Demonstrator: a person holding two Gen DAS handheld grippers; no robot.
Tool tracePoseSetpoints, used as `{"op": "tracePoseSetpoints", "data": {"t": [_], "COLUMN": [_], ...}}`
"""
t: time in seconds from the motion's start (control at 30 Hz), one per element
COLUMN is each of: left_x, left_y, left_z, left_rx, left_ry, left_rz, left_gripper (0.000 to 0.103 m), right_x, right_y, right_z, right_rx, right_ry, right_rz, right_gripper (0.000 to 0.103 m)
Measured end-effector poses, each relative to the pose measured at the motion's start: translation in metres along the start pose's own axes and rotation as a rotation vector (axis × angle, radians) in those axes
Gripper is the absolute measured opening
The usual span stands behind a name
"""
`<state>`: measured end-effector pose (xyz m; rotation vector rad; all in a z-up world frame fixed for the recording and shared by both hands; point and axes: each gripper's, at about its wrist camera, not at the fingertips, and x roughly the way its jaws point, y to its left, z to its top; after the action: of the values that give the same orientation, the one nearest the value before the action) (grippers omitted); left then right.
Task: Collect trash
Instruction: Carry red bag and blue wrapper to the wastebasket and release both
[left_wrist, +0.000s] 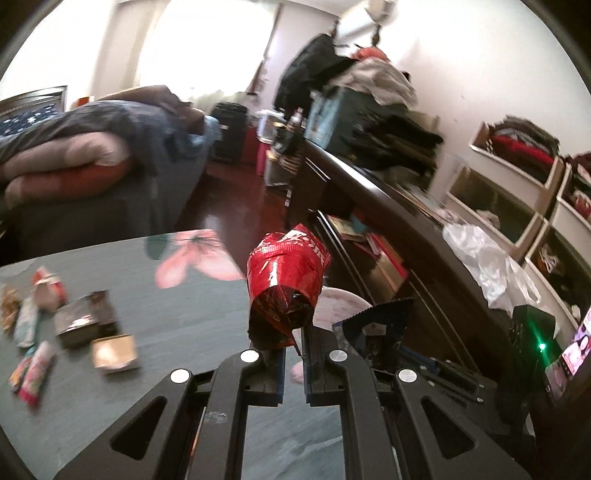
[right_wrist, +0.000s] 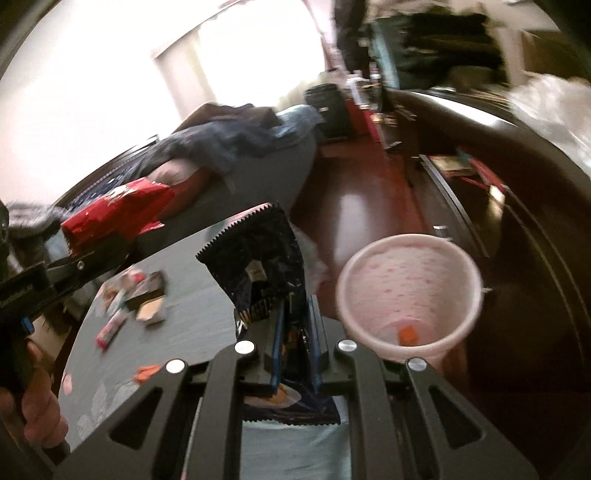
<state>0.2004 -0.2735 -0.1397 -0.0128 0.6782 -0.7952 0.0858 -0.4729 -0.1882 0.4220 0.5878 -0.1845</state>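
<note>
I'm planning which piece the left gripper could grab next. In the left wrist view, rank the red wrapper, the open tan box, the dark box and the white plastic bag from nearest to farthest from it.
1. Red wrapper, held in the left gripper jaws.
2. Tan box, on the table, left.
3. Dark box, just behind it.
4. White plastic bag, on the dresser, far right.

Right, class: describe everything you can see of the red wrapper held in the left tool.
The red wrapper is a crumpled bag of shiny foil-like film, red with white lettering too blurred to read. Its lower end is torn open, showing a dark inside. The left tool pinches that lower end, so the bag stands up from the fingers, raised above the dark table and touching nothing else. In the right wrist view it sticks out sideways past the table edge.
</note>
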Motion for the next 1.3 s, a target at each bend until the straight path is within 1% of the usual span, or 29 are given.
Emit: {"op": "tracePoseSetpoints", "data": {"t": [0.07,0.1,0.17,0.3,0.4,0.47,0.63,0.8,0.9,0.93,0.97,1.0,1.03,1.07,1.1,1.17,1.3], "left_x": [0.017,0.031,0.046,0.089,0.122,0.137,0.180,0.210,0.219,0.220,0.221,0.222,0.221,0.221,0.220,0.218,0.205], "left_y": [-0.010,-0.018,-0.026,-0.047,-0.057,-0.061,-0.072,-0.075,-0.075,-0.075,-0.075,-0.073,-0.071,-0.070,-0.069,-0.068,-0.065], "left_z": [0.002,0.003,0.004,0.005,0.006,0.005,0.005,0.006,0.006,0.006,0.007,0.008,0.009,0.011,0.013,0.015,0.019], "left_rx": [0.015,0.026,0.043,0.075,0.079,0.081,0.084,0.086,0.089,0.090,0.091,0.088,0.081,0.077,0.074,0.074,0.069], "left_ry": [0.024,0.047,0.065,0.116,0.162,0.184,0.251,0.298,0.314,0.312,0.307,0.302,0.292,0.285,0.276,0.268,0.243], "left_rz": [-0.022,-0.033,-0.046,-0.056,-0.057,-0.052,-0.051,-0.031,-0.022,-0.013,-0.001,0.006,0.013,0.018,0.022,0.026,0.024], "left_gripper": [0.007,0.007,0.007,0.007,0.008,0.008,0.008,0.011,0.013,0.018,0.028,0.035,0.045,0.048,0.048,0.054,0.055], "right_x": [0.001,0.003,0.006,0.017,0.032,0.044,0.068,0.092,0.105,0.109,0.112,0.114,0.115,0.117,0.118,0.118,0.115], "right_y": [-0.021,-0.029,-0.046,-0.076,-0.098,-0.111,-0.133,-0.151,-0.159,-0.160,-0.162,-0.162,-0.163,-0.164,-0.166,-0.167,-0.167], "right_z": [0.002,0.003,0.005,0.010,0.013,0.015,0.017,0.017,0.017,0.017,0.018,0.018,0.018,0.018,0.019,0.018,0.018], "right_rx": [0.036,0.049,0.076,0.109,0.142,0.156,0.181,0.203,0.207,0.208,0.206,0.205,0.205,0.205,0.205,0.204,0.207], "right_ry": [-0.012,-0.015,-0.023,-0.037,-0.032,-0.024,-0.013,-0.004,0.006,0.006,0.008,0.008,0.006,0.004,0.001,-0.005,-0.008], "right_rz": [-0.036,-0.049,-0.080,-0.149,-0.175,-0.194,-0.216,-0.228,-0.227,-0.230,-0.231,-0.233,-0.236,-0.238,-0.241,-0.244,-0.244], "right_gripper": [0.015,0.015,0.015,0.016,0.016,0.017,0.018,0.019,0.020,0.020,0.022,0.024,0.026,0.031,0.035,0.037,0.041]}}
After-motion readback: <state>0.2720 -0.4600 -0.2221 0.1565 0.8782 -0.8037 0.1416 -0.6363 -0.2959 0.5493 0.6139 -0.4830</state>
